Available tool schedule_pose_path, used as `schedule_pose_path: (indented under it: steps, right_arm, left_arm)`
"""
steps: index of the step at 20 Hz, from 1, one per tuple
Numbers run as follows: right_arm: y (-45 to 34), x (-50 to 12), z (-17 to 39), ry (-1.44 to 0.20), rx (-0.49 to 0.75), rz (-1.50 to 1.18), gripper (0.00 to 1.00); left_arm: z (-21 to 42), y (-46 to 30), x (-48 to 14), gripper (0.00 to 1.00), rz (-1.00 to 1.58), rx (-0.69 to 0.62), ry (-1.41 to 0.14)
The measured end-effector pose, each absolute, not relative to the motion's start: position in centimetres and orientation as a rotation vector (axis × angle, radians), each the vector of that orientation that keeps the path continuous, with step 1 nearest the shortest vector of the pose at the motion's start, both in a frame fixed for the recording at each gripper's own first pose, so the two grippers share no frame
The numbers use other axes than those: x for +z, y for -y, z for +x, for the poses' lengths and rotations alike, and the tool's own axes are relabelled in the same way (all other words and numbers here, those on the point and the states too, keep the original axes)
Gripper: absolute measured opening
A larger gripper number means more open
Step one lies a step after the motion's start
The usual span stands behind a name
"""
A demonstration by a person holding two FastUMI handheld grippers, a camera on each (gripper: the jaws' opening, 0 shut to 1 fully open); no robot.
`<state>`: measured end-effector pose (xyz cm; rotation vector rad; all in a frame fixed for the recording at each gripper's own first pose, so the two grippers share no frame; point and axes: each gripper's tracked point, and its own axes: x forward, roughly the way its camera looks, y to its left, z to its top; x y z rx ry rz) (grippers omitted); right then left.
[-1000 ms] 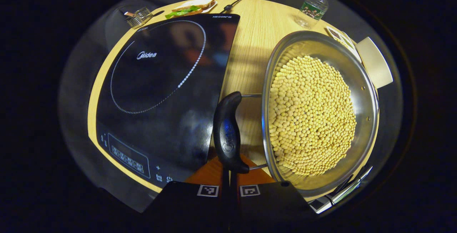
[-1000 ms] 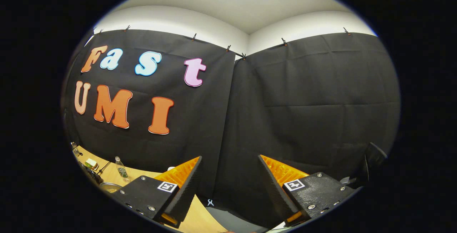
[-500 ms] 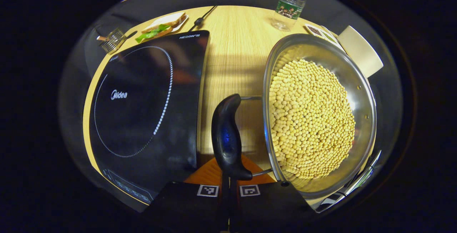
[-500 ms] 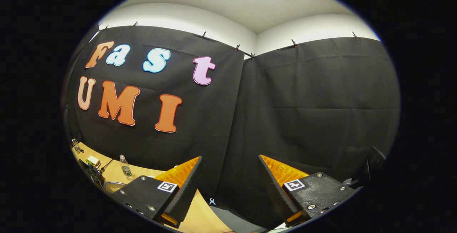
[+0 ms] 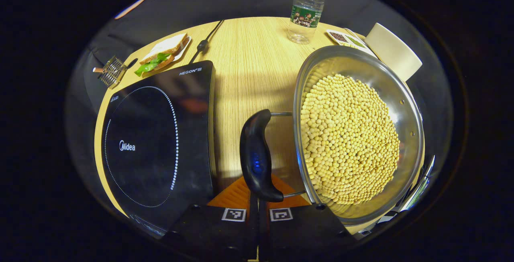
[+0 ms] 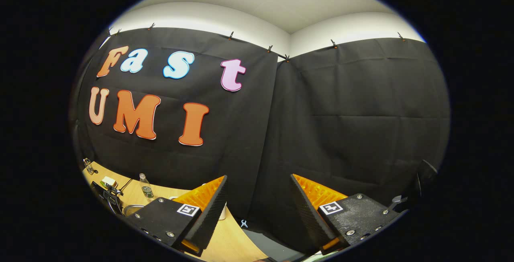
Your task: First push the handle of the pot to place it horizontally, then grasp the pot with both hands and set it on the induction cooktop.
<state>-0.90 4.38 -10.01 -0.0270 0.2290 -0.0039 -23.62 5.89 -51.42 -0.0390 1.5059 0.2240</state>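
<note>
A steel pot [image 5: 403, 105] full of yellow beans [image 5: 349, 141] stands on the wooden table [image 5: 253, 61], at the right of the left gripper view. Its black handle [image 5: 255, 153] points at the camera side and runs up the middle of that view. My left gripper [image 5: 257, 202] is shut, its tips lying against the handle's near end. The black induction cooktop [image 5: 152, 145] lies to the left, apart from the pot. My right gripper [image 6: 259, 177] is open, held up facing the booth wall, with nothing between its fingers.
A water bottle [image 5: 306, 11], a small tray of seeds [image 5: 345, 39] and a white cup [image 5: 393, 51] stand behind the pot. A sandwich on a plate [image 5: 160, 53], a cable [image 5: 204, 43] and a wire utensil [image 5: 110, 71] lie beyond the cooktop.
In the left gripper view the table and cooktop have swung leftward and down while the pot and handle keep their place before the fingers. The right gripper view has shifted slightly.
</note>
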Motion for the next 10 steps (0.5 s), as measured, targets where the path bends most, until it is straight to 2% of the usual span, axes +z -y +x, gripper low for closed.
schedule_pose_path:
  steps: [7,8,9,10]
  right_arm:
    - [-7.9,-12.8,0.0,-0.300,0.077,-0.012,0.93]
    - [-8.2,-13.3,-0.1,-0.314,0.085,-0.012,0.97]
    - [-8.3,-13.8,0.0,-0.326,0.089,-0.011,0.93]
    - [-8.4,-14.1,-0.2,-0.339,0.092,-0.008,0.93]
  left_arm:
    - [-23.5,-5.5,-51.2,0.09,-0.070,0.188,-1.476]
    - [-23.3,-5.5,-51.0,0.10,-0.060,0.168,-1.468]
    - [-23.1,-5.7,-51.0,0.09,-0.044,0.151,-1.464]
    - [-22.9,-5.8,-50.8,0.08,-0.035,0.145,-1.466]
